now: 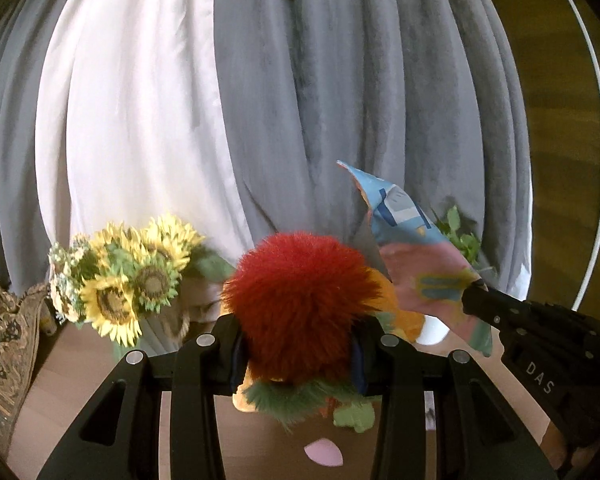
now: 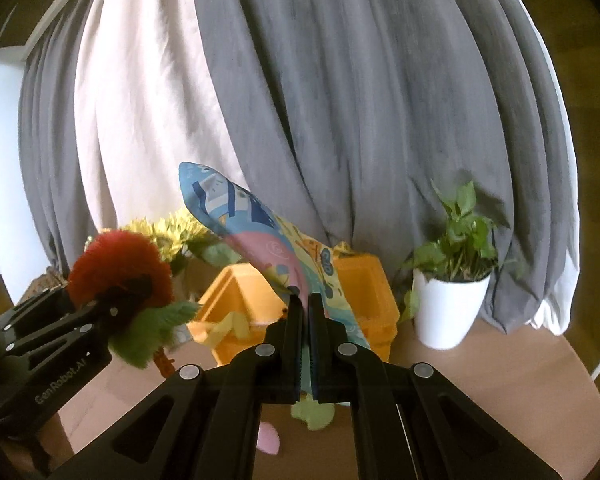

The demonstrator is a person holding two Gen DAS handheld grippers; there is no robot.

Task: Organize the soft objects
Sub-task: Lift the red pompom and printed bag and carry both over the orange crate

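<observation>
left hand-held gripper (image 1: 298,354): you clamp one furry plush toy (image 1: 300,280), left of orange bin (image 2: 236,292)
right hand-held gripper (image 2: 305,308): you pinch one printed pouch (image 2: 256,232) above that bin
plants: one potted (image 2: 452,280), right of bin

In the left wrist view, the fluffy red-and-green plush toy (image 1: 300,304) hides most of the orange plastic crate (image 1: 404,316); the patterned brown cushion (image 1: 4,344) is cut off at left.
</observation>
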